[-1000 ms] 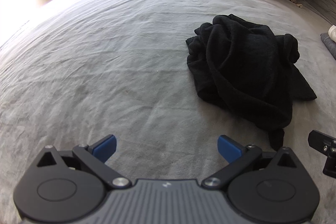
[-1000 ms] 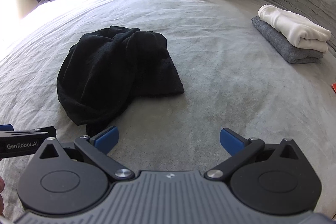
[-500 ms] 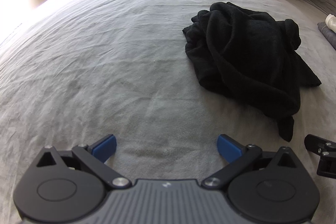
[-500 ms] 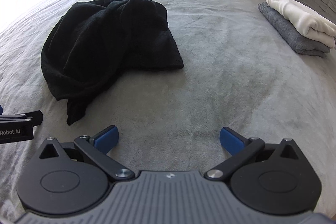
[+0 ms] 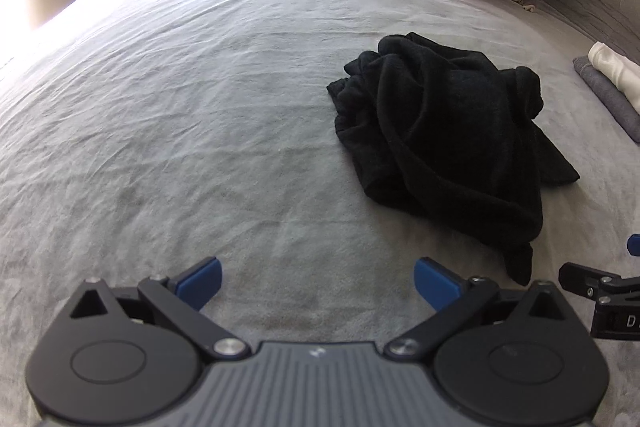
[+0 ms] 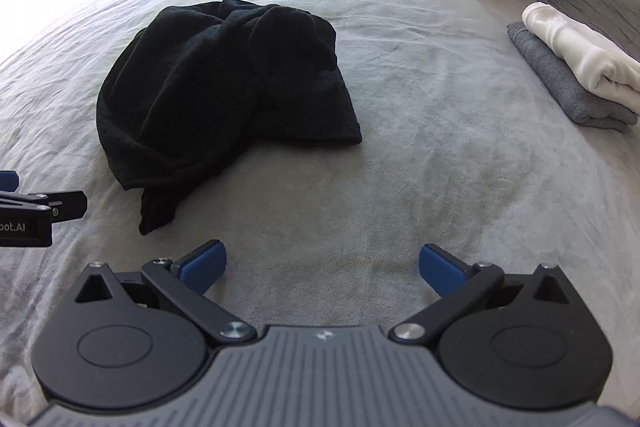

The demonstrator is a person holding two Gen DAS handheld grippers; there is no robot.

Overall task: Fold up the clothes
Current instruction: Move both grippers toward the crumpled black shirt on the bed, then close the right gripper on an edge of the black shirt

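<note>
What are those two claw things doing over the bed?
A person holds a gripper in each hand to fold clothes. The left gripper and the right gripper are both open and hold nothing. A crumpled black garment lies on the bed, not yet folded. To the right, a folded white piece sits on a folded grey one.

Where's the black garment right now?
The crumpled black garment lies on the grey bedspread, left of centre in the right wrist view and right of centre in the left, with the folded white and grey clothes further right.
</note>
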